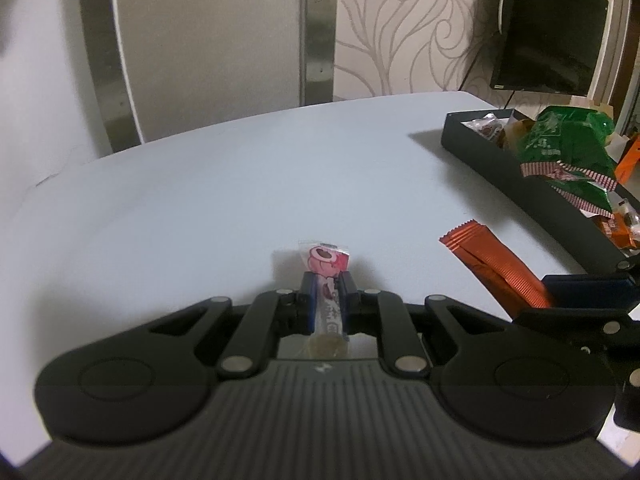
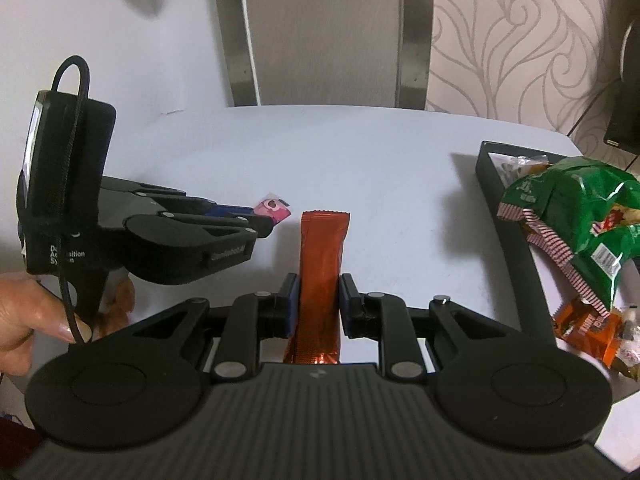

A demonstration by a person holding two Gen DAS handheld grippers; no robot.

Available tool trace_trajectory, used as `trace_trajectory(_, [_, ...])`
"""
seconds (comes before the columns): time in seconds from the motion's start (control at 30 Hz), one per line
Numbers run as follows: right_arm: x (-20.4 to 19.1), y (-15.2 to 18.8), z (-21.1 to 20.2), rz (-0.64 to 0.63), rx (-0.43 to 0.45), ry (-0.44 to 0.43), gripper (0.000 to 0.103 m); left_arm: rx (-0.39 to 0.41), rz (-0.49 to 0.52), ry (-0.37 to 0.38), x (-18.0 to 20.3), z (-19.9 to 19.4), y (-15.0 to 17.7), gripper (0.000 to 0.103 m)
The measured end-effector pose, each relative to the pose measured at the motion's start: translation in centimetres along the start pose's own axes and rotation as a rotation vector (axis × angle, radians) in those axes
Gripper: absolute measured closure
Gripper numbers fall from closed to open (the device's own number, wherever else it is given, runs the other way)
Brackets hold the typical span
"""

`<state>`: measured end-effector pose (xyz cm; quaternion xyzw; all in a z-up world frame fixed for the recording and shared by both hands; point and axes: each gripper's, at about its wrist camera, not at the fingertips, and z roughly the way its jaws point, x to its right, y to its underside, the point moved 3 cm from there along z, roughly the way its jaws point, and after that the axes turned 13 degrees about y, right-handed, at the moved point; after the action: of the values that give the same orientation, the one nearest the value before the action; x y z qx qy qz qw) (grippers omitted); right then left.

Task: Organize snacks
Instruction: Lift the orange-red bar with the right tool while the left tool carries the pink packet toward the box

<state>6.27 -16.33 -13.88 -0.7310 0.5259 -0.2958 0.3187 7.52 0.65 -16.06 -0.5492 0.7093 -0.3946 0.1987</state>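
Left gripper (image 1: 329,284): fingers clamped on pink candy packet (image 1: 326,260), held above table (image 1: 200,200). Right gripper (image 2: 319,286): fingers clamped on orange stick packet (image 2: 322,264). Black tray (image 2: 516,248): snacks contained, at right.

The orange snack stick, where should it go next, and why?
Probably carry it right, over the black tray. The right gripper is shut on the orange snack stick, and the tray beside it already holds a green bag and other snacks.

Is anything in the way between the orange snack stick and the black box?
Nothing visible blocks it. The right gripper holds the orange stick, and only bare white table lies between it and the black box, where a green bag already sits.
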Motion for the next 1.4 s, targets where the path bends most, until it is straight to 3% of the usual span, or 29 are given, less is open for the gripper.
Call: trace_trajectory(1.4, [6.4, 0.0, -3.3, 0.150, 0.049, 0.113, 0.079, 0.011, 0.107, 0.117, 6.4, 3.4, -4.9, 0.088])
